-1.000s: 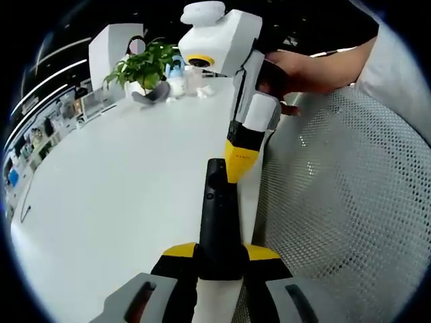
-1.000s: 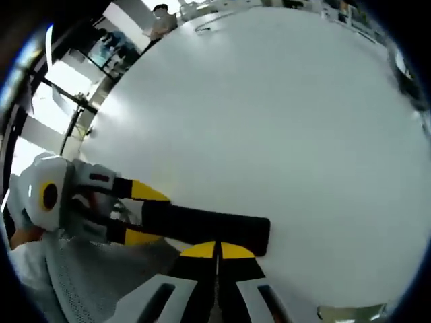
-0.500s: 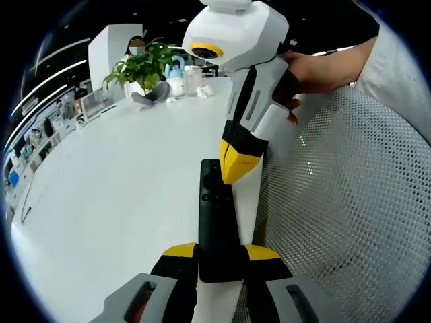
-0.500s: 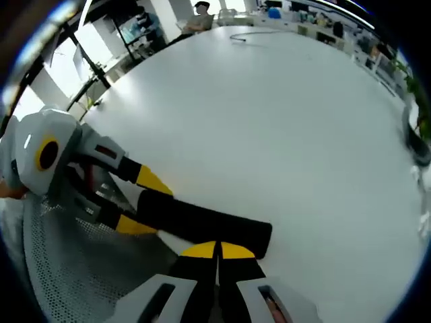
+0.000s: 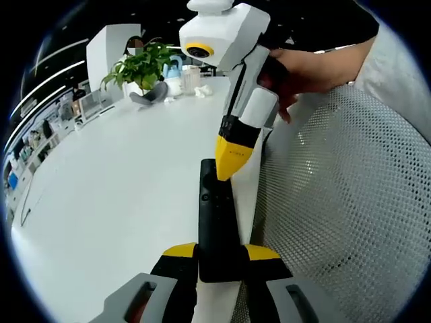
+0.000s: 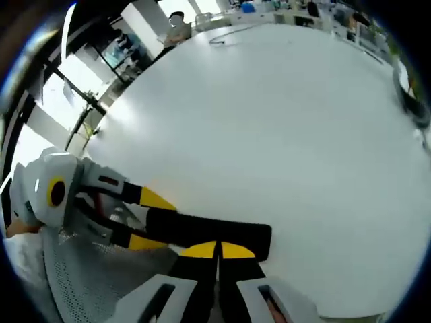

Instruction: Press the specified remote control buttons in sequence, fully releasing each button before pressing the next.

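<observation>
Worktop: broad white surface across the left and centre of the left gripper view; it also takes up most of the right gripper view.
Mesh seat: white perforated surface on the right of the left gripper view, just beside the worktop's edge.
Potted plant: upper left of the left gripper view, well apart from the work.
Right tool: enters from the upper centre of the left gripper view, held by a hand; its yellow jaws are pressed together into one tip, gripping nothing, and the tip sits on the upper end of the remote.
Left tool: bottom centre of the left gripper view, jaws clamped on the lower end of the remote.
Remote: black and slim, running up the centre from the left tool's jaws, held over the worktop's edge; small buttons show near its top.
Step in hand: a button press looks under way, though contact depth cannot be read.
Next move: lift the tip straight off until the button is free, then shift to the next button.
</observation>
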A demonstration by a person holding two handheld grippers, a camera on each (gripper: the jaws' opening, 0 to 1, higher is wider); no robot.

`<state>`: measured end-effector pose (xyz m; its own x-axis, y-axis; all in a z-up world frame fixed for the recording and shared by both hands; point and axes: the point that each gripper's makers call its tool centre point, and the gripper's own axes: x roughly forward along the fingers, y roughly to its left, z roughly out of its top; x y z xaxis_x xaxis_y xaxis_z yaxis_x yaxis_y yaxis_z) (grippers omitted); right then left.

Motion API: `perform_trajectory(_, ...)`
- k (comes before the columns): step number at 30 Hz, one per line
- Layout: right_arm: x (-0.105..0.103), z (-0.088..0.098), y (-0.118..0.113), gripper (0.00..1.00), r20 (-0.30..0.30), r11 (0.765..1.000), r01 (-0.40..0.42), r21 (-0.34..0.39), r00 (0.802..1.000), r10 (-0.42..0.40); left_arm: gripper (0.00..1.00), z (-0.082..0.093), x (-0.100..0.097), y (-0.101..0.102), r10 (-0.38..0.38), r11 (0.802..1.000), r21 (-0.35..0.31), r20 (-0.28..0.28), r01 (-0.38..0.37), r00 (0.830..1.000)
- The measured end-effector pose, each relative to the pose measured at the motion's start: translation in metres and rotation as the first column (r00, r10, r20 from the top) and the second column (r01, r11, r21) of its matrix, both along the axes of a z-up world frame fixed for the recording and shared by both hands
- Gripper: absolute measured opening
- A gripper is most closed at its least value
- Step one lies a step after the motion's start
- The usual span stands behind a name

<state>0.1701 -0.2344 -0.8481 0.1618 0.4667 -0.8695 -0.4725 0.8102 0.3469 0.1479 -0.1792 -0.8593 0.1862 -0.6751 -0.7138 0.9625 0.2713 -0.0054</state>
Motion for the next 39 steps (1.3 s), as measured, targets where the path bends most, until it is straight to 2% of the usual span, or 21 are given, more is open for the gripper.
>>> perform_trajectory(3,-0.0037,0.0001,0.0014,0.00,-0.043,1.000,0.021,0.021,0.999,-0.020,0.25,0.0001,0.0003,-0.0005,0.000,1.000,0.000,-0.001,0.000,1.000)
perform_trajectory(8,-0.0022,-0.0008,0.0009,0.00,-0.029,1.000,0.017,0.011,0.999,-0.016,0.25,-0.0001,-0.0029,-0.0017,-0.029,1.000,0.006,0.008,0.029,1.000)
perform_trajectory(12,-0.0065,-0.0041,0.0027,0.00,-0.058,1.000,0.009,0.008,0.998,-0.009,0.25,-0.0003,-0.0027,-0.0020,-0.027,1.000,0.004,0.007,0.027,1.000)
perform_trajectory(27,-0.0013,-0.0044,0.0030,0.00,0.006,1.000,-0.016,-0.007,1.000,0.016,0.25,-0.0002,-0.0025,-0.0028,-0.018,1.000,-0.004,0.003,0.018,1.000)
perform_trajectory(32,0.0004,-0.0057,0.0010,0.00,-0.034,0.998,0.036,0.047,0.999,-0.034,0.25,-0.0001,-0.0026,-0.0026,-0.016,1.000,-0.007,0.002,0.016,1.000)
perform_trajectory(35,-0.0013,-0.0047,0.0030,0.00,-0.036,1.000,-0.012,0.009,0.999,0.012,0.25,-0.0001,-0.0027,-0.0027,-0.016,1.000,-0.005,0.001,0.016,1.000)
perform_trajectory(37,-0.0018,-0.0052,0.0034,0.00,-0.031,0.996,-0.061,-0.061,0.998,0.059,0.25,0.0002,-0.0030,-0.0028,-0.012,1.000,-0.005,-0.001,0.012,1.000)
perform_trajectory(39,-0.0015,-0.0059,0.0042,0.00,-0.047,0.990,-0.070,-0.123,0.997,0.065,0.25,0.0002,-0.0030,-0.0026,-0.008,1.000,-0.007,-0.004,0.008,1.000)
